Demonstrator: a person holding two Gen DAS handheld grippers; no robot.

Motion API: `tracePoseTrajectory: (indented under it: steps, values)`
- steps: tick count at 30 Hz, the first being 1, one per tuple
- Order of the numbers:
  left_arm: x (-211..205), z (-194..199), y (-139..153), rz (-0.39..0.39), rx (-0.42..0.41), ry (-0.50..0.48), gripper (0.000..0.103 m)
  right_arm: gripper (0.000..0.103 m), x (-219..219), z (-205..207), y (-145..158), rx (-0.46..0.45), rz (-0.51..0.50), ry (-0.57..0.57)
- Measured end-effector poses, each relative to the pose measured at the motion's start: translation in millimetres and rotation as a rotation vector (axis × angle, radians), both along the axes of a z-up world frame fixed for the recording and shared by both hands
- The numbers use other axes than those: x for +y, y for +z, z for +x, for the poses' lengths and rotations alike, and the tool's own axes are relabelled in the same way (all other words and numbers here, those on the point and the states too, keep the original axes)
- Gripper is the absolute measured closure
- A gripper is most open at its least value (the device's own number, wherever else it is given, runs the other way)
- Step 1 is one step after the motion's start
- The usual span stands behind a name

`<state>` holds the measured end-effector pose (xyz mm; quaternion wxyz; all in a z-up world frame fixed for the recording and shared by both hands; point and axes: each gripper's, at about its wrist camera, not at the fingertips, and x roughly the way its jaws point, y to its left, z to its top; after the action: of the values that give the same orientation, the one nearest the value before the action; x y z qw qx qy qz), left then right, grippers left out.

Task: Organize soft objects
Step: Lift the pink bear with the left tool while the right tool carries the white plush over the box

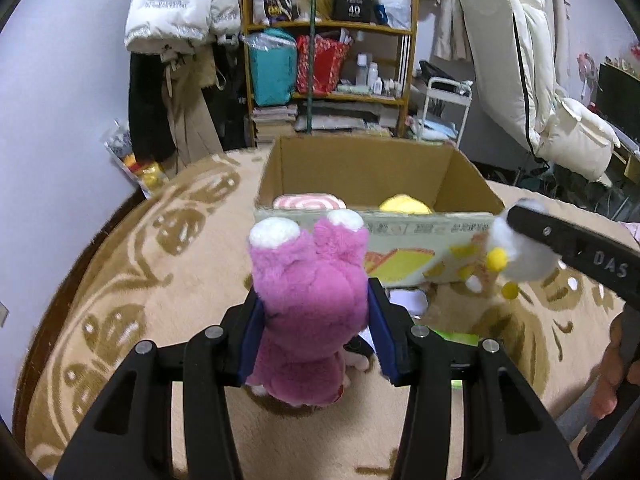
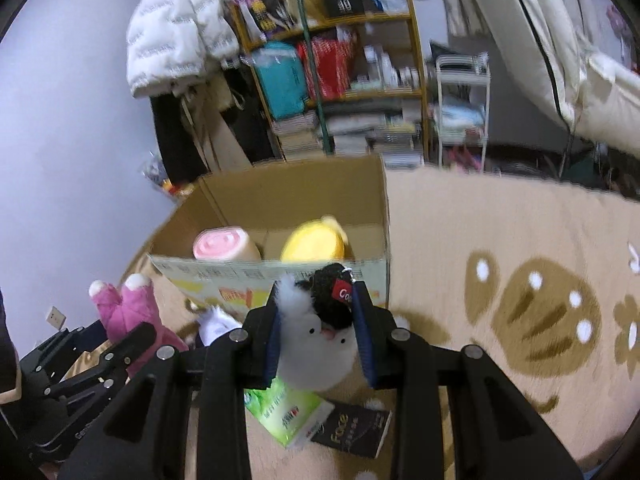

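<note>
My left gripper (image 1: 316, 312) is shut on a pink plush toy (image 1: 312, 288) with white ear tips, held above the carpet just in front of the open cardboard box (image 1: 360, 172). The pink plush also shows in the right wrist view (image 2: 128, 312). My right gripper (image 2: 316, 312) is shut on a white and black plush toy (image 2: 316, 344), held in front of the box (image 2: 296, 196); it also shows in the left wrist view (image 1: 516, 256). Inside the box lie a pink-and-white striped plush (image 2: 222, 244) and a yellow plush (image 2: 314, 242).
A beige carpet (image 2: 520, 280) with brown patterns covers the floor. A green packet (image 2: 288, 412) and a black packet (image 2: 352, 428) lie on it under my right gripper. A cluttered wooden shelf (image 1: 328, 60), hanging coats (image 1: 176, 40) and a white cart (image 1: 444, 112) stand behind the box.
</note>
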<state>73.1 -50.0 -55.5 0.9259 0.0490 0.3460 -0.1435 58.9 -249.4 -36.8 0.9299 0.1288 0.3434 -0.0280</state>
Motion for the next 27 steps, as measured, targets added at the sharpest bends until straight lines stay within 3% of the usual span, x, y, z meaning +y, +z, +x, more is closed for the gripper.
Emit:
tracePoseTrajectory:
  steps: [8, 18, 27]
  values:
    - [5.6, -3.8, 16.5, -0.039, -0.078, 0.001, 0.056, 0.069, 12.0, -14.0, 26.8, -0.136, -0.053, 0.026]
    - [10.2, 0.4, 35.5, -0.056, -0.159, 0.023, 0.056, 0.07, 9.1, -11.7, 39.7, -0.196, -0.054, 0.023]
    - [-0.9, 7.4, 46.9, -0.053, -0.213, -0.026, 0.056, 0.069, 6.2, -4.3, 46.0, -0.235, -0.063, 0.007]
